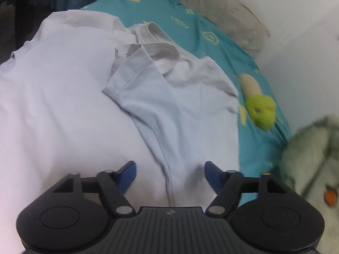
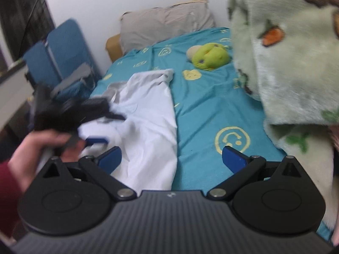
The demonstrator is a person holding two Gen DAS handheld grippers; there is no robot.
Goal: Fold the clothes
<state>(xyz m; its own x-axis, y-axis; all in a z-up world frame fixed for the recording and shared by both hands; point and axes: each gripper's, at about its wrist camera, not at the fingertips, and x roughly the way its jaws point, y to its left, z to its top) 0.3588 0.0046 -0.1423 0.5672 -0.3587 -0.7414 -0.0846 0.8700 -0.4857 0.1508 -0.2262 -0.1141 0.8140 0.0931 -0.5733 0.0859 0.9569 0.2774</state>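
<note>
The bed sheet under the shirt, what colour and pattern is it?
The bed sheet is teal with yellow smiley-style prints, clearest in the right wrist view.

White walls (image 2: pixel 89 4) meet behind the bed (image 2: pixel 203 110) (teal sheet), grey pillow (image 2: pixel 165 25) at its head.

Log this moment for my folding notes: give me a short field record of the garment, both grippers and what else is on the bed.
garment: white T-shirt, spread on the bed, one sleeve folded inward near the collar
left gripper: open, over the shirt, nothing between the pads
right gripper: open, holding nothing
bed cover: teal sheet with yellow prints
other items: green plush toy, grey pillow, fuzzy pale green blanket
</note>
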